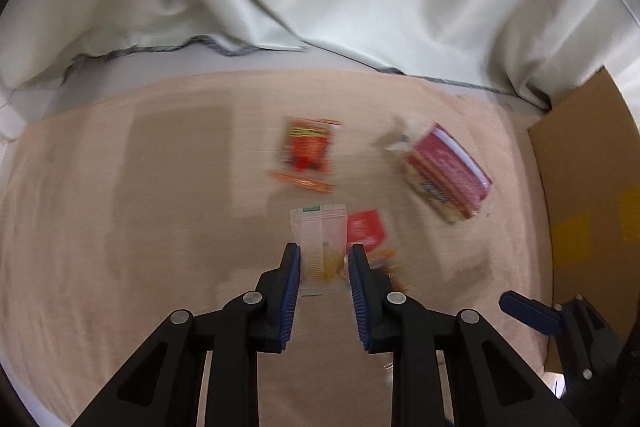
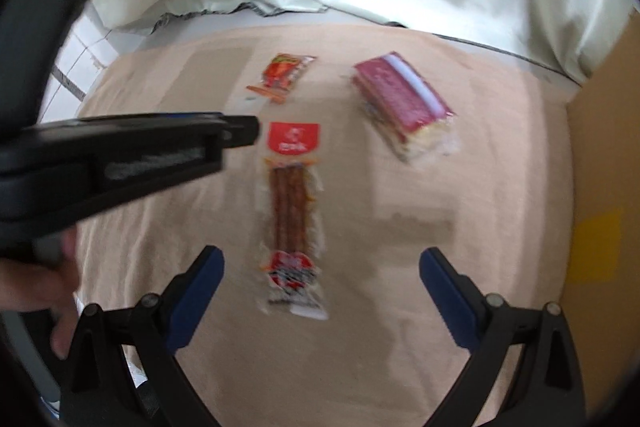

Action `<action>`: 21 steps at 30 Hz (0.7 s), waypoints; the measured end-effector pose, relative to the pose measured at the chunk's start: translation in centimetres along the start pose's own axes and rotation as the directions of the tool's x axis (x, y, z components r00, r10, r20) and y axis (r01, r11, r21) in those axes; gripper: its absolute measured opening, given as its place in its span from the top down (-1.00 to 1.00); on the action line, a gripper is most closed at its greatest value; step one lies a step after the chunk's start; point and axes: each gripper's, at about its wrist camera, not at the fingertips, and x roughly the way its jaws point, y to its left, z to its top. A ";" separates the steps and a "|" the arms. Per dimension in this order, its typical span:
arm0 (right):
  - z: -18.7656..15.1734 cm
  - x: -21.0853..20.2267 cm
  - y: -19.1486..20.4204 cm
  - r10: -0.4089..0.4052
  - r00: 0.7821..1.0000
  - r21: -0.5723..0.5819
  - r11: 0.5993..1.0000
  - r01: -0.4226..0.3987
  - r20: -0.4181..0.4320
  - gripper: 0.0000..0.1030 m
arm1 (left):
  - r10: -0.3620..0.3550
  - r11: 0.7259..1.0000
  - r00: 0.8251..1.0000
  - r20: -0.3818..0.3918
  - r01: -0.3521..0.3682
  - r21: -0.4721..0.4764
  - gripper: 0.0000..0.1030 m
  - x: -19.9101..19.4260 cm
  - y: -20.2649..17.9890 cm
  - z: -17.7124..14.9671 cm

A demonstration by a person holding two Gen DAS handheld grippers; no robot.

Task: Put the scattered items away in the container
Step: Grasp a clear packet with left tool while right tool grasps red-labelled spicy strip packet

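We have the left gripper low over the pale wooden tabletop, its blue pads parted a modest way and bracketing the near end of the white-and-clear sachet, not yet closed on it, so it carries nothing.

The right gripper hangs wide open and empty above the long clear packet of brown snack sticks with a red header, lined up along its length so the jaws can close across its width.

Further back lie the small red-and-orange snack pouch and the crimson-wrapped block of biscuits, apart from each other.

The brown cardboard box stands at the right edge, presumably the container, so our right side has the shorter carry.
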 end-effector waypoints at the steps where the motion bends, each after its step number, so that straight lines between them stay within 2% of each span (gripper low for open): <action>1: 0.1 0.4 0.3 -0.002 1.000 -0.006 1.000 0.002 -0.007 -0.94 | 0.005 1.000 1.000 0.004 -0.005 -0.003 0.50 -0.3 0.6 -0.1; 6: 0.5 2.1 1.4 -0.019 1.000 -0.033 0.999 0.019 -0.020 -0.90 | 0.026 0.999 1.000 0.008 -0.026 -0.044 0.50 -0.8 3.0 -0.3; 8: 0.6 2.9 1.5 -0.040 0.998 -0.031 0.999 0.039 -0.046 -0.73 | 0.029 0.997 1.000 0.006 -0.029 -0.070 0.50 -0.9 4.1 -0.5; 10: 0.6 3.4 1.6 -0.031 0.997 -0.016 0.999 0.030 -0.067 -0.44 | 0.038 0.996 0.999 0.008 -0.037 -0.081 0.50 -1.1 4.8 -0.8; 14: 0.7 3.8 2.3 -0.087 0.994 -0.066 0.994 0.083 -0.067 -0.31 | 0.039 0.995 0.999 0.006 -0.038 -0.097 0.50 -1.3 5.6 -1.1; 16: 0.8 3.8 2.4 -0.118 0.991 -0.080 0.990 0.113 -0.059 0.01 | 0.034 0.994 0.999 0.008 -0.033 -0.102 0.50 -1.6 5.9 -1.2; 21: 1.5 3.1 1.3 -0.041 0.997 -0.023 0.999 0.040 -0.063 0.18 | 0.021 0.994 0.999 0.026 -0.018 -0.109 0.50 -2.4 5.4 -1.1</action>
